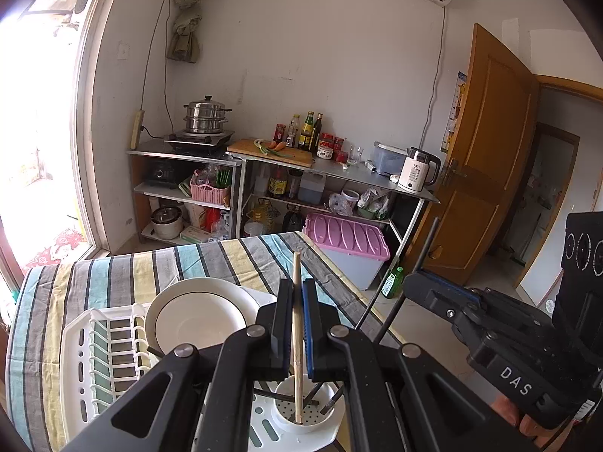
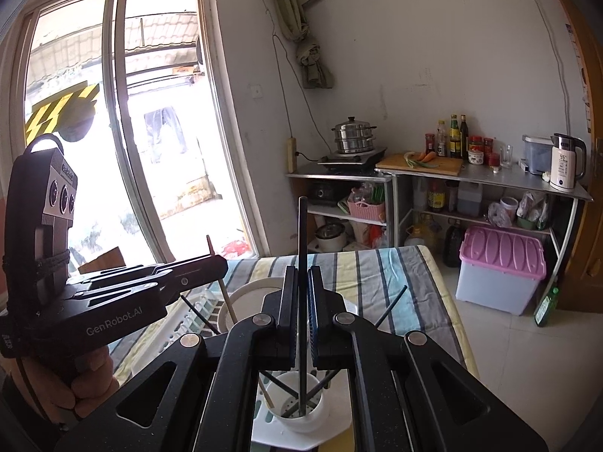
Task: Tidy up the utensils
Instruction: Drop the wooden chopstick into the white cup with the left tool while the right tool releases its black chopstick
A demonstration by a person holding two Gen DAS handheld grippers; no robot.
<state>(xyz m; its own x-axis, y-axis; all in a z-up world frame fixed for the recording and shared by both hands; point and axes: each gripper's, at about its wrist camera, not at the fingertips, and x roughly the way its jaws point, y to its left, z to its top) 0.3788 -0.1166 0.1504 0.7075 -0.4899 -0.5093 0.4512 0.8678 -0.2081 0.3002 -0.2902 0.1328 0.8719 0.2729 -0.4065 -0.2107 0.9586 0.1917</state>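
Two claws work over one small white utensil cup at the corner of the white dish rack, which sits on the striped tabletop. The left claw is pinched narrow on a pale wooden chopstick, held upright with its lower end already down inside the cup. The right claw is likewise closed tight around a black chopstick, also upright, its tip reaching the perforated bottom of the cup. Several more black chopsticks lean out of the same cup, and a white plate stands in the rack just behind it.

The main risk, as I judge it, is crowding: both tools sit just beside each other over a narrow opening, so either one opening or lifting away could knock the other. If a stick is let go while not fully seated, it may tip against the leaning ones and lever them out over the rim, towards the tabletop edge and the floor. The cup looks light; a sideways drag on either stick could tilt it or shift it on the rack.
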